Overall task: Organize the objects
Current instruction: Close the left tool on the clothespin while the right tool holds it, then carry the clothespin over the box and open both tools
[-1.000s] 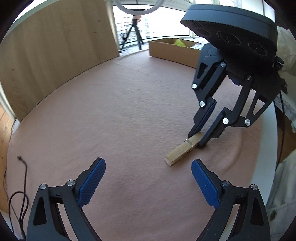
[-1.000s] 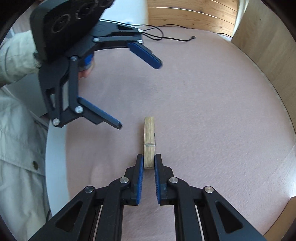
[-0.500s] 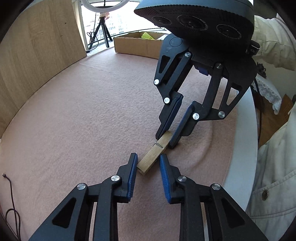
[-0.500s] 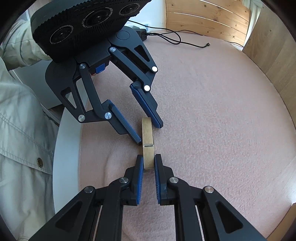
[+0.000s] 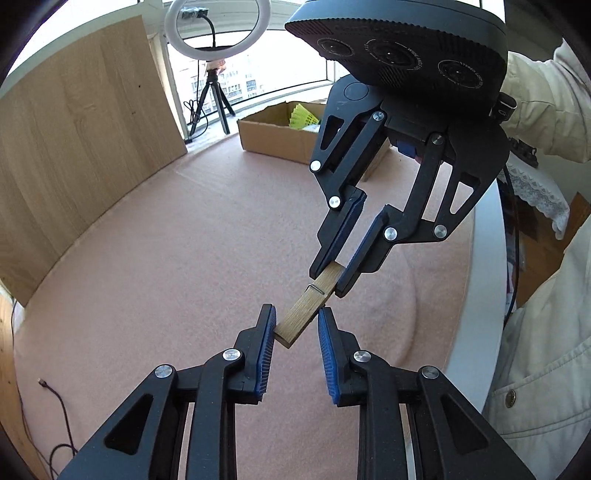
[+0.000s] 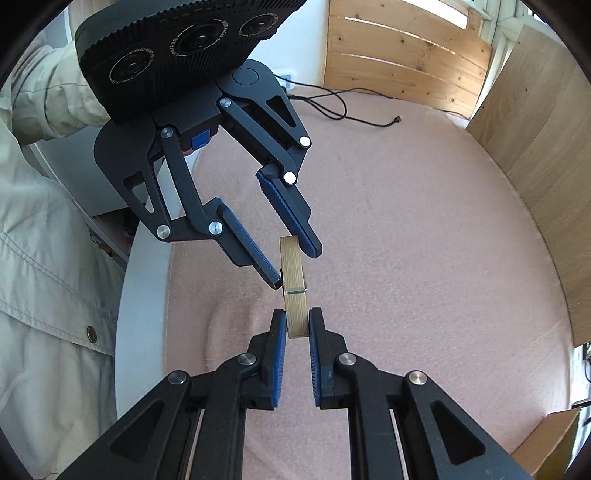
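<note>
A wooden clothespin [image 5: 308, 308] [image 6: 293, 269] hangs in the air above the pink cloth [image 5: 184, 240], held at both ends. My left gripper [image 5: 296, 320] is shut on one end, its blue pads pressing the wood, which lies slantwise between them. My right gripper [image 6: 296, 320] is shut on the other end, below the metal spring. In the left wrist view the right gripper [image 5: 328, 281] comes down from the upper right. In the right wrist view the left gripper [image 6: 294, 267] reaches in from the upper left, its fingers on either side of the clothespin's far end.
An open cardboard box [image 5: 273, 136] with something yellow-green inside stands at the cloth's far edge, near a ring light [image 5: 216, 27] on a tripod. Wooden panels [image 5: 81, 122] wall in the cloth. A black cable [image 6: 332, 107] lies at one end. A person's cream jacket [image 6: 44, 277] borders the white table rim [image 6: 140, 288].
My left gripper came in from wide open and shut on the clothespin's free end. Both grippers then rose, lifting the clothespin off the cloth.
</note>
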A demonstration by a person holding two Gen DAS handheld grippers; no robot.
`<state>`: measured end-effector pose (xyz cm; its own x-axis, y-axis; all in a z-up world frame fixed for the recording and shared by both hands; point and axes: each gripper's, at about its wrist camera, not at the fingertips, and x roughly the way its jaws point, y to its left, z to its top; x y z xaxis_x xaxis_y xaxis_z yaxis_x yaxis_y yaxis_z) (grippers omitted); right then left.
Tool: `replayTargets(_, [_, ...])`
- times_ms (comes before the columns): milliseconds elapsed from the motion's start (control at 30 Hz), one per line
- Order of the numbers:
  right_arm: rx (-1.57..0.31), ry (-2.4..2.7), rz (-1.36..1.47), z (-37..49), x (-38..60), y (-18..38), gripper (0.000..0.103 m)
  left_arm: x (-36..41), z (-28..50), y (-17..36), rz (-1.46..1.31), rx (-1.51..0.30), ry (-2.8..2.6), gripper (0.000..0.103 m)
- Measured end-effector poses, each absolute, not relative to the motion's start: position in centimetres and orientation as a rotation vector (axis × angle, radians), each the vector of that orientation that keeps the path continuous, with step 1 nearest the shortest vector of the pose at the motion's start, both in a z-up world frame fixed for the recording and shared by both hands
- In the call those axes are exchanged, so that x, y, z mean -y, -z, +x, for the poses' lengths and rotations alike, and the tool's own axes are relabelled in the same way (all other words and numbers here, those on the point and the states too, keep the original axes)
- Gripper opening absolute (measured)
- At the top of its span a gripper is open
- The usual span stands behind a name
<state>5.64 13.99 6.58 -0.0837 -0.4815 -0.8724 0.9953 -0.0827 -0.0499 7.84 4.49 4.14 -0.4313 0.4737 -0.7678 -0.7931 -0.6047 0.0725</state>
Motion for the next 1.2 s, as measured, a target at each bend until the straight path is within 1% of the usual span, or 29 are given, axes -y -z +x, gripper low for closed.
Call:
replayTargets(167, [-0.892, 1.53, 0.772, 5.2, -15.9, -8.4, 0.011, -6.7, 7.2, -6.1, -0.904, -0.613, -2.097, 0.025])
replayTargets(367, [-0.9, 1.547, 0.717, 4.4, -19.4, -9.3, 0.011, -11.2, 5.7, -7.4, -0.899, -0.665, -2.112, 0.025])
replayTargets(600, [-0.911, 1.586, 0.693, 3.1, -25.8, -9.9, 0.011, -18.4, 3.3, -8.4, -0.877, -0.705, -2.093, 0.025])
replayTargets(1000, [-0.894, 1.732, 0.758, 0.9, -39.2, -11.0, 0.011, -34.2, -2.9, -8.6, -0.8, -0.746, -1.96, 0.025])
replayTargets(1167, [-0.872, 1.772, 0.767, 0.2, -41.9, -11.1, 0.011, -37.1, -3.4, -8.5, -0.798, -0.771, -1.927, 0.025])
replayTargets(1200, [-0.866, 1.776, 0.767, 0.1, -42.3, -11.0, 0.011, -37.5, -3.5, -8.4, -0.804, -0.773, -1.925, 0.026])
